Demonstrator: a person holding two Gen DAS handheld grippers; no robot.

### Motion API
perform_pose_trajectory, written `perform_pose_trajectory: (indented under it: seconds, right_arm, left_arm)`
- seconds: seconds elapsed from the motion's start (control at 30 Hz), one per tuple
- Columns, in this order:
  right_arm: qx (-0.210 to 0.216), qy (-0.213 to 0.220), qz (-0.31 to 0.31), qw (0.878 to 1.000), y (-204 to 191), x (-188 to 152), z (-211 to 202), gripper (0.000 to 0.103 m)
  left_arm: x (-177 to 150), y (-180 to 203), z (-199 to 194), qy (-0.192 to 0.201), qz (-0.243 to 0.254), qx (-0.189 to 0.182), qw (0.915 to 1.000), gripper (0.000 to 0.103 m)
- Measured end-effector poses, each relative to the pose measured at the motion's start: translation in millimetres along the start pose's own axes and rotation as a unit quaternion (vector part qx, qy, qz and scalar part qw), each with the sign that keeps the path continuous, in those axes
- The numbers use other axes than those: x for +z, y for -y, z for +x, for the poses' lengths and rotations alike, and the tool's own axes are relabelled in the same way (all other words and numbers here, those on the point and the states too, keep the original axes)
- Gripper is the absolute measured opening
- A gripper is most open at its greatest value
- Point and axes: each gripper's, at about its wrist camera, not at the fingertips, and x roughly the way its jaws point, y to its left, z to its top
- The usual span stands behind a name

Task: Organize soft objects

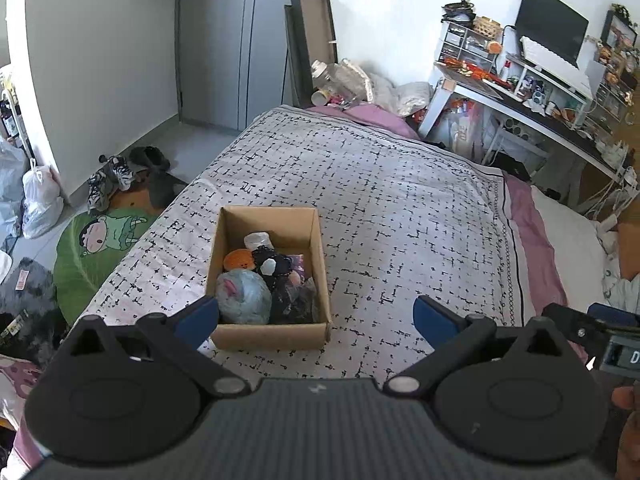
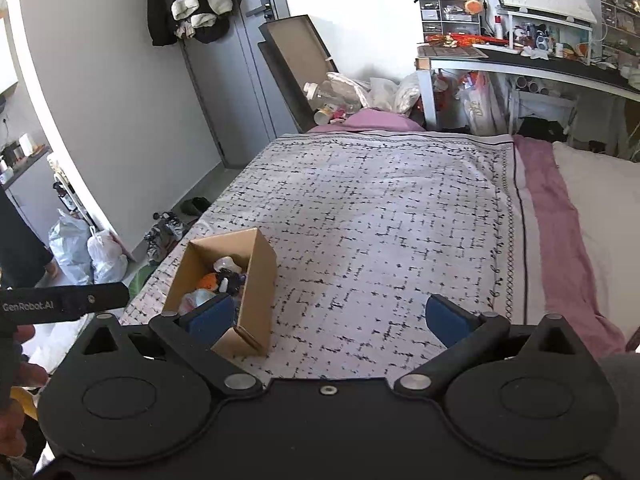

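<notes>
An open cardboard box stands on the patterned bedspread. It holds several soft toys: a pale blue plush, an orange one, a black one and a white one. My left gripper is open and empty, held above the bed just in front of the box. My right gripper is open and empty, with the box by its left finger. The bedspread lies bare ahead of it.
A pink sheet and a white pillow lie at the bed's right side. A cluttered desk stands at the back right. Shoes, a green mat and plastic bags lie on the floor left of the bed.
</notes>
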Motion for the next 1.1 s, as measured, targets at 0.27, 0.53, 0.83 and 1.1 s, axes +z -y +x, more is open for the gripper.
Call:
perform_pose_trajectory:
  seconds: [0.27, 0.53, 0.83, 1.1]
  right_arm:
    - [-0.008, -0.002, -0.010, 1.000, 4.3, -10.1, -7.0, 0.103]
    - [-0.019, 0.000, -0.007, 1.000, 9.9, -16.8, -10.0, 0.103]
    - [-0.027, 0.006, -0.008, 1.000, 14.1, -16.9, -14.3, 0.103]
    - [-0.030, 0.009, -0.010, 0.999, 15.8, -15.1, -16.0, 0.103]
  left_arm:
    - [-9.5, 12.4, -11.7, 0.010, 0.008, -0.002, 0.9999, 0.103]
    - [-17.2, 24.5, -14.9, 0.013, 0.017, 0.001, 0.9998, 0.103]
    - [-22.7, 30.9, -13.3, 0.010, 0.022, -0.005, 0.9997, 0.103]
    - [-23.8, 34.5, -13.7, 0.011, 0.025, -0.007, 0.9996, 0.103]
